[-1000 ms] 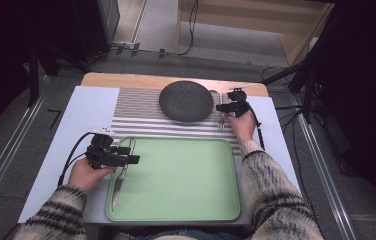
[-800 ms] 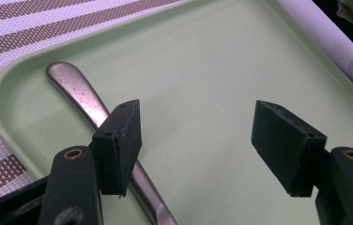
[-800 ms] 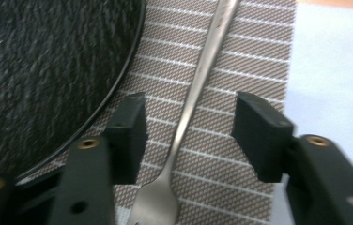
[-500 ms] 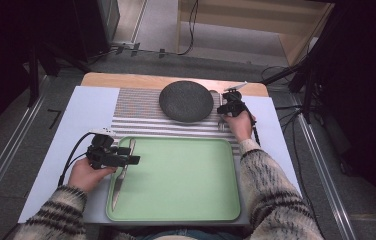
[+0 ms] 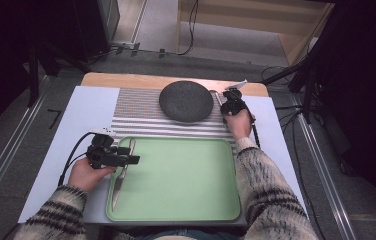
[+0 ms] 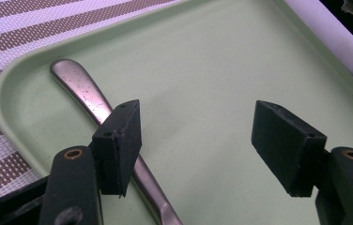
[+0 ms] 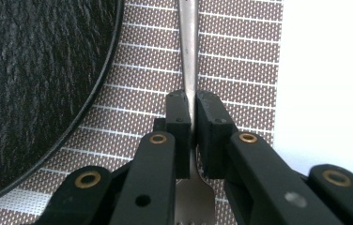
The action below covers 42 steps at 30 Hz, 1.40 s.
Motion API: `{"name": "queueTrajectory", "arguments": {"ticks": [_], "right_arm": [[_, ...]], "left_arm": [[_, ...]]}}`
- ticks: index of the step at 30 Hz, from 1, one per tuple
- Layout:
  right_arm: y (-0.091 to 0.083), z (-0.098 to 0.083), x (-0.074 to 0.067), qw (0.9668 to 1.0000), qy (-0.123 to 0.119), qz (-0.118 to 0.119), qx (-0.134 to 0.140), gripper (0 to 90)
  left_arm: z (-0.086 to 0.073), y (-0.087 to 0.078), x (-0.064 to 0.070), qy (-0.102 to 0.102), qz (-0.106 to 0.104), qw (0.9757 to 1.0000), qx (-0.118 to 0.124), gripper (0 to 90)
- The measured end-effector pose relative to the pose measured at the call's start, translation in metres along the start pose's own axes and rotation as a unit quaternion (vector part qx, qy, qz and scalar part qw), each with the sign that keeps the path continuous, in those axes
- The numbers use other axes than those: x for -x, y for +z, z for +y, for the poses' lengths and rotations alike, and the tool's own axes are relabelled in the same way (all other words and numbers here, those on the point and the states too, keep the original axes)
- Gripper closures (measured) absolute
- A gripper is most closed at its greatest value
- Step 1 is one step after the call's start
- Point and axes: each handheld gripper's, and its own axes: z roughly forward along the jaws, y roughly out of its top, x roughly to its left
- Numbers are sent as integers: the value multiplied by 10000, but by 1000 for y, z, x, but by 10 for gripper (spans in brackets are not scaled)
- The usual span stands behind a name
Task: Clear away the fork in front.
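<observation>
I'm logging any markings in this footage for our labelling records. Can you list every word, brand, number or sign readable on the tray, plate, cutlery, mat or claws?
None: no text can be read.
Pale green plastic tray: plain.
Dark round stone-textured plate: plain.
Steel knife on the tray: speckled, no stamp visible.
Steel fork in the right claw: no stamp visible.
Brown-and-white striped woven mat: pattern only.

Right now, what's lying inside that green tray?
A metal knife lies along the green tray near its left edge. The open left hand-held gripper covers part of its handle.
</observation>
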Motion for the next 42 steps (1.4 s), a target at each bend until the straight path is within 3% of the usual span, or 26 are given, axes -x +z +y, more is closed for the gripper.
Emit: {"name": "queueTrajectory", "arguments": {"ticks": [8,14,30,42], "right_arm": [[-1,0,8,9995,158,289,-36,822],[-11,0,13,9989,183,399,142,822],[-37,-3,18,9962,62,718,492,824],[-59,-23,19,9911,-116,1035,823,824]], "left_arm": [[0,0,0,-18,-13,10000,25,342],[0,0,0,-15,2,10000,-3,342],[1,1,0,-29,3,10000,26,342],[4,2,1,-36,4,9999,120,342]]}}
